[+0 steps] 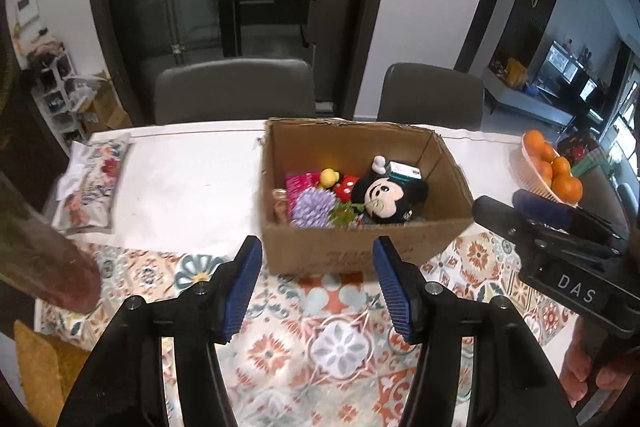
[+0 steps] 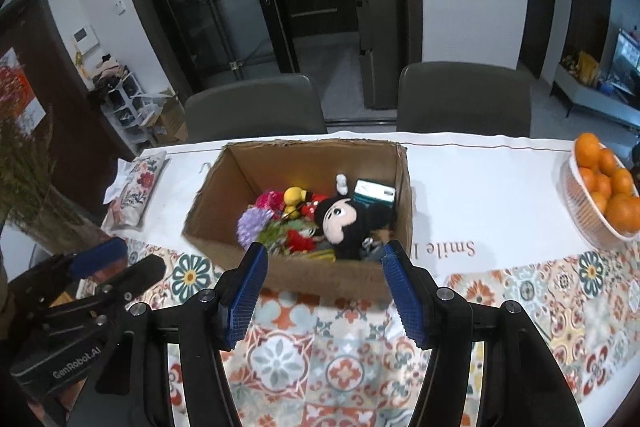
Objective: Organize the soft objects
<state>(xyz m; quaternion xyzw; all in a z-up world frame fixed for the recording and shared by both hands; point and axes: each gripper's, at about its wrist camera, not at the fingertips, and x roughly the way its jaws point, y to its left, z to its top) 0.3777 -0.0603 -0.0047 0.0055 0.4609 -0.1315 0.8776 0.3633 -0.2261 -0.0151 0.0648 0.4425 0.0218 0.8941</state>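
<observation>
left tool released, blue pads spread wide, nothing between them, hovering over the patterned cloth just short of the cardboard box. right tool likewise released, pads apart and empty, same approach to the box's near wall.

cardboard box open-topped, standing on the worktop, near edge on the patterned cloth, far part on white covering. inside the box: mouse plush lying toward the right, head up; purple pompom at near left; yellow plush piece and red piece behind it; pink item at far left; green bits near the front; small teal-and-white carton at the back right corner.

floral pillow flat on the worktop, well left of the box. basket of oranges at the right edge, well apart from the box. two grey chairs beyond the far edge.
</observation>
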